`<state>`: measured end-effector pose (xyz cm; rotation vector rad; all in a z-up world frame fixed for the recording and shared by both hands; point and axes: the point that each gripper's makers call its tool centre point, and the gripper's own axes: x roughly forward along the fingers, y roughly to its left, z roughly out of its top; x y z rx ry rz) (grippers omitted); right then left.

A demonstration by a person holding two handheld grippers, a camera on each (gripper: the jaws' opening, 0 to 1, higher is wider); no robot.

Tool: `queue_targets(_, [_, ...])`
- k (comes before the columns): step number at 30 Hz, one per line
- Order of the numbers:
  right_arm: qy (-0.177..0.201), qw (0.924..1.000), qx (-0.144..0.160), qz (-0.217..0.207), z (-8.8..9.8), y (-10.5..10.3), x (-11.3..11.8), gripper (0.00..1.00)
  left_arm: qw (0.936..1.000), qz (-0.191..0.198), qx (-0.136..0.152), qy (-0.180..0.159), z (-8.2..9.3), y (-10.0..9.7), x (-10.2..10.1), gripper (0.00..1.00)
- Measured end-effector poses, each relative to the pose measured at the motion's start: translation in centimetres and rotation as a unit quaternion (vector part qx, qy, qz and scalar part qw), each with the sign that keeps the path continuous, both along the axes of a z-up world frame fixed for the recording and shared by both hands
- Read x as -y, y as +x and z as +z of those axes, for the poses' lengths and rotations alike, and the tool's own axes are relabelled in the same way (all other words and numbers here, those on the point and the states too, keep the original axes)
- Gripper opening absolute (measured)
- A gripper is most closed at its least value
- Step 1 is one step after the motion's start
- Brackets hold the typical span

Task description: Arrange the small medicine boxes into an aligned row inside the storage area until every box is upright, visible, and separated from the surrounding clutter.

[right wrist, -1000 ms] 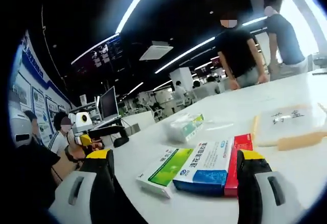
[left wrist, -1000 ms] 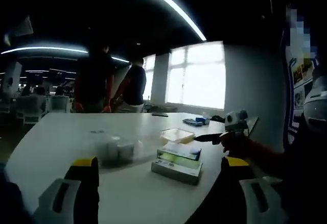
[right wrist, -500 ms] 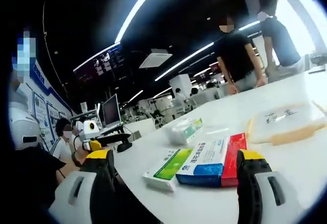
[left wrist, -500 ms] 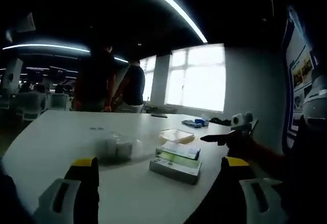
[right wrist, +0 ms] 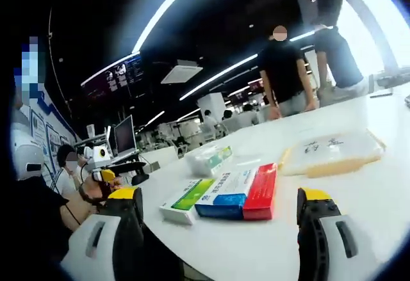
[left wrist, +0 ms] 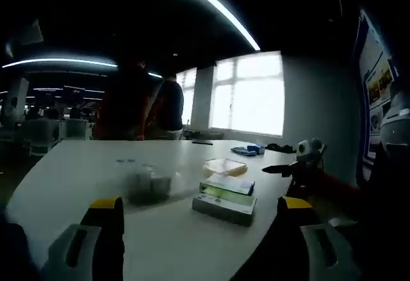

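Three flat medicine boxes lie side by side on the white table (right wrist: 333,204): a green and white box (right wrist: 186,201), a blue and white box (right wrist: 224,194) and a red box (right wrist: 261,192). In the left gripper view the same boxes (left wrist: 225,199) look like a low stack right of centre. My right gripper (right wrist: 221,230) stands open in front of the boxes with nothing between its fingers. My left gripper (left wrist: 202,230) is open too, some way short of them. The other gripper (left wrist: 301,162) shows at the right of the left gripper view, held in a hand.
A clear plastic tub (right wrist: 208,159) holds small packs behind the boxes. A flat tan-edged tray with a clear lid (right wrist: 333,156) lies to the right. Two people (right wrist: 288,70) stand at the table's far side. A seated person (right wrist: 70,166) is at left.
The right gripper view has drawn back, so the boxes look smaller and farther. The left gripper view has shifted slightly; the other gripper sits a little farther right in it.
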<state>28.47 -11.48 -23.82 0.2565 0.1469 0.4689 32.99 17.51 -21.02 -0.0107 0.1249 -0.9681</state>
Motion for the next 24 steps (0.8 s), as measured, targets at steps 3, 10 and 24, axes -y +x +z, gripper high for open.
queue_targets(3, [0.002, 0.9999, 0.01, -0.004, 0.7, -0.1, 0.5, 0.98, 1.0, 0.003, 0.0, 0.006, -0.1, 0.0, -0.1, 1.0])
queue_targets(10, [0.045, 0.9988, 0.022, -0.002, 1.7, 0.1, 0.9, 0.98, 1.0, 0.002, -0.004, 0.003, -0.1, -0.2, 0.1, 1.0])
queue_targets(24, [0.053, 0.998, 0.033, -0.013, 2.7, -0.6, 1.4, 0.98, 0.9994, -0.034, -0.006, 0.008, -0.3, -1.7, 3.4, 1.0])
